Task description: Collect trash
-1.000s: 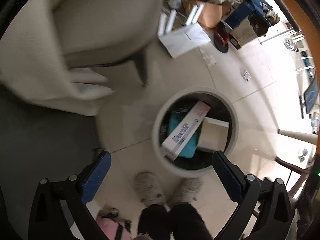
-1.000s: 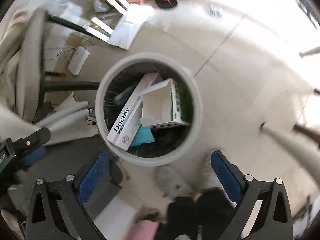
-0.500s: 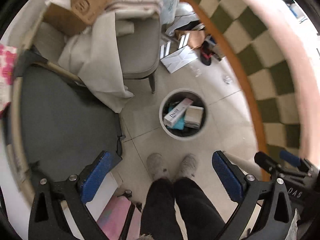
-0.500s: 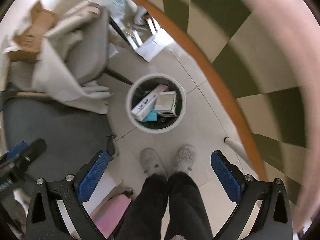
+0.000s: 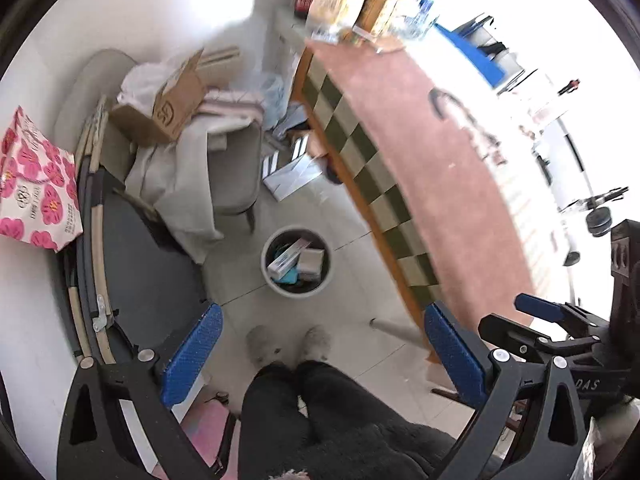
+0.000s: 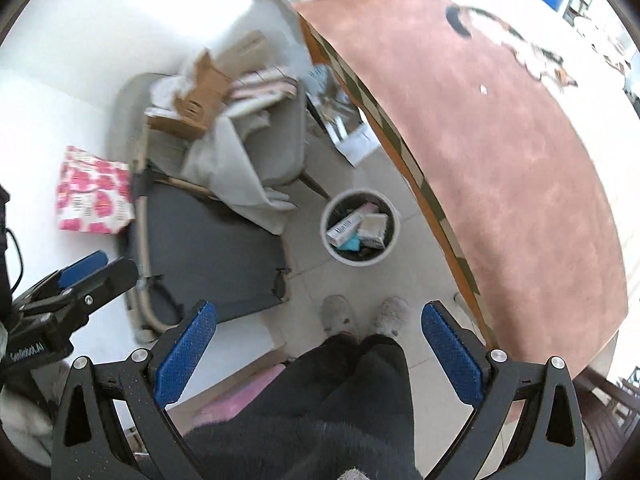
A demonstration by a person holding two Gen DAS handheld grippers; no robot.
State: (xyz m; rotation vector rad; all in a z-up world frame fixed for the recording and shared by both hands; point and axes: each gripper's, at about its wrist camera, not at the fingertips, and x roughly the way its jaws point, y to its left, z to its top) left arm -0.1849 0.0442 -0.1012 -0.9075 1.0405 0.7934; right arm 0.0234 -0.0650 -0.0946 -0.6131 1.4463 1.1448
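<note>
A: Down on the tile floor point(image 5: 352, 280), just past your slippers point(image 6: 338, 314), there's the white trash bin point(image 5: 267, 270) with a long white box point(image 5: 288, 256), a squarish box point(image 6: 373, 229) and something teal point(image 6: 352, 243) inside.

B: And your tongs?

A: Left gripper point(image 5: 320, 356) and right gripper point(image 6: 320, 354) are both spread wide, gripping nothing, well above the bin beside the pink table point(image 6: 500, 140).

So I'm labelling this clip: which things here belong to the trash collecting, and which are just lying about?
Part of the job:
- trash bin, round, on the floor
- boxes already inside it
- left tool and right tool, both open and empty

Just lying about:
- chair piled with cloth and a cardboard box
- pink floral bag
- pink-topped table
</note>
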